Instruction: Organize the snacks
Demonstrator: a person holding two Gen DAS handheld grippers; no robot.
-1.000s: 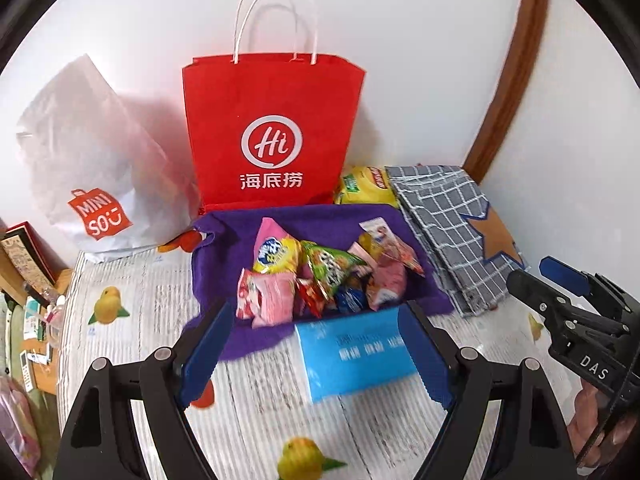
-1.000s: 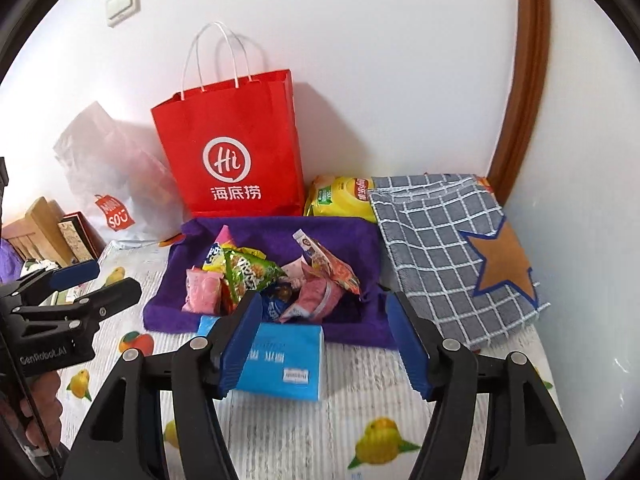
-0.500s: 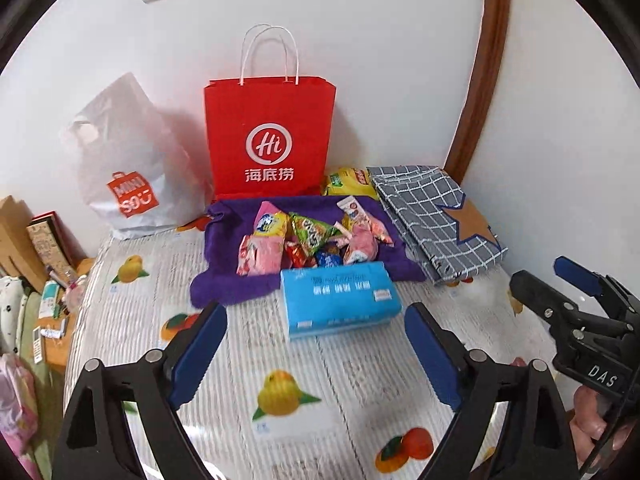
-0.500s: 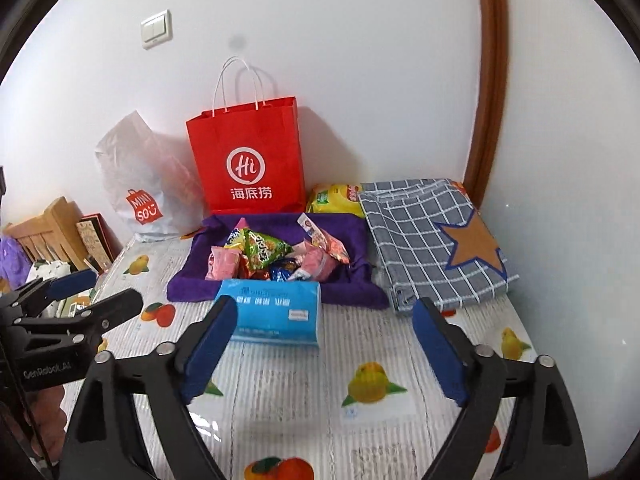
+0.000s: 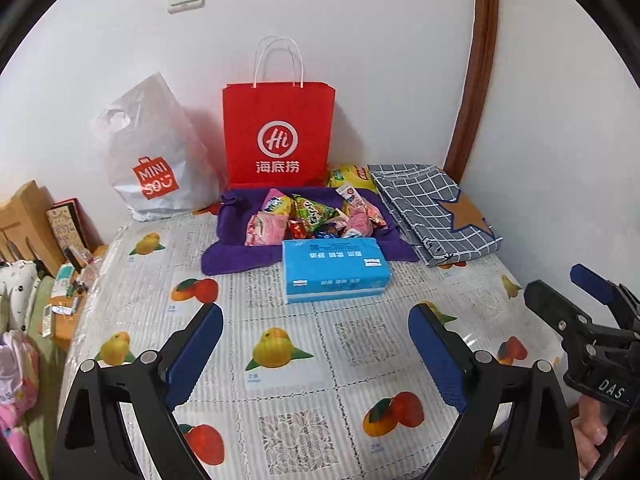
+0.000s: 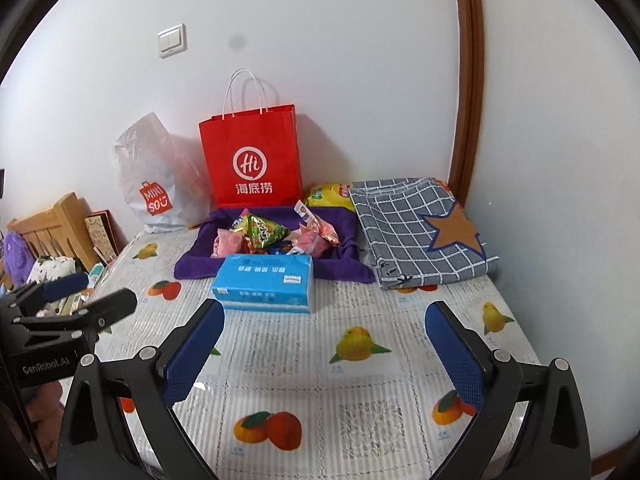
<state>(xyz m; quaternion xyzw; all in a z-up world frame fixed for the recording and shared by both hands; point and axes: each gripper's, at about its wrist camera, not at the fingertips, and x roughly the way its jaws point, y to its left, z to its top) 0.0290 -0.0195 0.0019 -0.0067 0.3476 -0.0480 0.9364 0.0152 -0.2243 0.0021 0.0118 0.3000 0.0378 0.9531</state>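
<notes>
Both tools stand released, their jaws having just been opening with nothing between them: the left tool [image 5: 316,352] and right tool [image 6: 324,348] hover low in frame over the fruit-print surface [image 5: 288,392]. The colourful snack packets [image 5: 312,216] lie heaped on a purple cloth [image 5: 236,252] at centre, just behind a blue tissue pack [image 5: 336,270].

left gripper [image 5: 315,354]: black frame | fingers [image 5: 194,354]: blue pads | silver screws
</notes>
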